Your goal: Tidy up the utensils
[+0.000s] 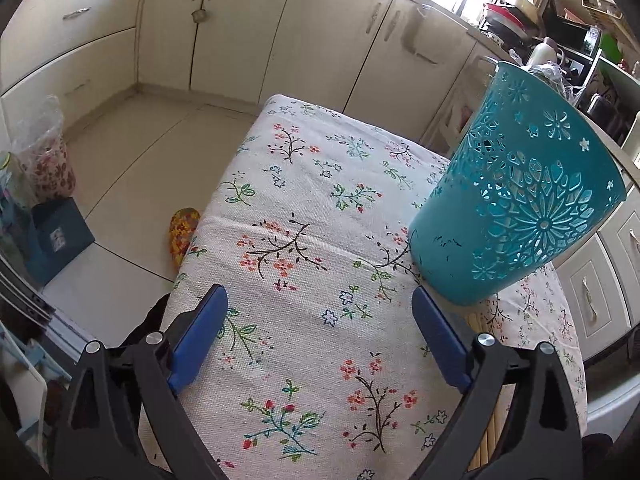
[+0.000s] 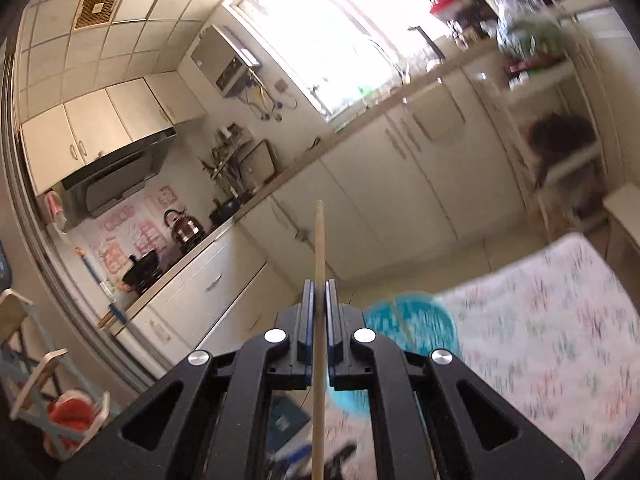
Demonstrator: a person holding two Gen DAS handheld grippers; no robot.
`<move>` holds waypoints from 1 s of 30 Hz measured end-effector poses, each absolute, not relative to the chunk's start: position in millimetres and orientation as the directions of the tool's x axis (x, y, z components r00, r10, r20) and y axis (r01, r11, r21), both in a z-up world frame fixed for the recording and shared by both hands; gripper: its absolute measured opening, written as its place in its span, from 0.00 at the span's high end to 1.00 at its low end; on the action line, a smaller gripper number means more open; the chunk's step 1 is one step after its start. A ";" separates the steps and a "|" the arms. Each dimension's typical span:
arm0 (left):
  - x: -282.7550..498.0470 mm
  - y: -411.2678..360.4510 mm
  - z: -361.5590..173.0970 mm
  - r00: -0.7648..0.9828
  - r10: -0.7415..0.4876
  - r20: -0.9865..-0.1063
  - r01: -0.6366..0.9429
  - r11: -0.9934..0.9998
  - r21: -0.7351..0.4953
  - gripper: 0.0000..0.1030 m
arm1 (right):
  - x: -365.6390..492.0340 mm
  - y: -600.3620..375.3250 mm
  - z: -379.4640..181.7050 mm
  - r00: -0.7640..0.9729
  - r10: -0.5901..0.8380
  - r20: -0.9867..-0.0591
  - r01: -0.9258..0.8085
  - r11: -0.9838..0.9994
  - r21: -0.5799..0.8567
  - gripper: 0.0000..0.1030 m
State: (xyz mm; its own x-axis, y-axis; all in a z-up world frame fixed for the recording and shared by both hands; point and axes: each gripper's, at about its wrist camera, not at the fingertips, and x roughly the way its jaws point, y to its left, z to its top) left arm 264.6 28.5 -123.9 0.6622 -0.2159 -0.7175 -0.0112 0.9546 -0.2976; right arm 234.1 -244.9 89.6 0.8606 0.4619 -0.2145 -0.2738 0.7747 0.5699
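Left wrist view: left tongs (image 1: pixel 320 300) spread wide over the floral desk (image 1: pixel 304 184), nothing between them; the teal holder (image 1: pixel 516 204) stands just beside their right finger. Right tongs (image 2: pixel 319 292) pinch a chopstick (image 2: pixel 319 240); below them a blurred teal shape, probably the holder.

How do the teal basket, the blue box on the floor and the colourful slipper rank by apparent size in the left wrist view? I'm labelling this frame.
1. teal basket, though nearest the camera
2. blue box
3. slipper, partly hidden by the table
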 end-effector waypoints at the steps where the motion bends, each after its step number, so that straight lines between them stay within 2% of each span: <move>1: 264.6 28.0 -123.7 0.662 -0.216 -0.718 -0.010 0.955 -0.297 0.12 | 244.1 -241.8 89.8 0.870 0.443 -0.216 -0.262 0.786 0.559 0.94; 5: 264.9 27.9 -123.7 0.662 -0.223 -0.715 -0.007 0.953 -0.303 0.12 | 280.5 -222.8 67.6 0.900 0.334 -0.281 -0.177 0.868 0.464 0.94; 9: 264.6 29.0 -123.7 0.666 -0.233 -0.708 -0.008 0.948 -0.320 0.11 | 292.4 -217.6 39.8 0.868 0.314 -0.384 -0.134 0.894 0.428 0.92; 11: 264.6 29.5 -123.9 0.668 -0.236 -0.706 -0.009 0.946 -0.325 0.11 | 285.5 -216.5 32.1 0.858 0.318 -0.405 -0.139 0.901 0.412 0.86; 15: 264.6 30.5 -124.0 0.670 -0.241 -0.702 -0.009 0.943 -0.333 0.11 | 257.5 -217.9 39.6 0.852 0.339 -0.400 -0.174 0.902 0.394 0.84; 18: 264.1 30.0 -123.9 0.669 -0.239 -0.703 -0.010 0.944 -0.330 0.11 | 213.0 -227.2 48.7 0.873 0.331 -0.359 -0.183 0.904 0.387 0.75; 20: 264.2 29.1 -123.9 0.668 -0.235 -0.706 -0.010 0.946 -0.325 0.11 | 187.6 -229.0 39.4 0.873 0.305 -0.380 -0.163 0.917 0.364 0.64; 24: 264.6 28.3 -123.5 0.667 -0.231 -0.708 -0.009 0.948 -0.319 0.11 | 162.9 -223.2 -24.2 0.764 0.279 -0.582 -0.121 0.948 0.296 0.64; 25: 264.5 28.1 -123.5 0.667 -0.231 -0.708 -0.009 0.948 -0.318 0.11 | 162.1 -220.9 -46.8 0.713 0.276 -0.644 -0.109 0.952 0.287 0.69; 26: 264.6 28.0 -123.5 0.667 -0.231 -0.708 -0.009 0.948 -0.318 0.11 | 162.7 -220.0 -60.2 0.679 0.283 -0.677 -0.103 0.950 0.294 0.80; 30: 264.4 28.2 -123.7 0.667 -0.231 -0.708 -0.010 0.948 -0.319 0.11 | 169.4 -210.7 -93.0 0.611 0.279 -0.741 -0.099 0.956 0.278 0.83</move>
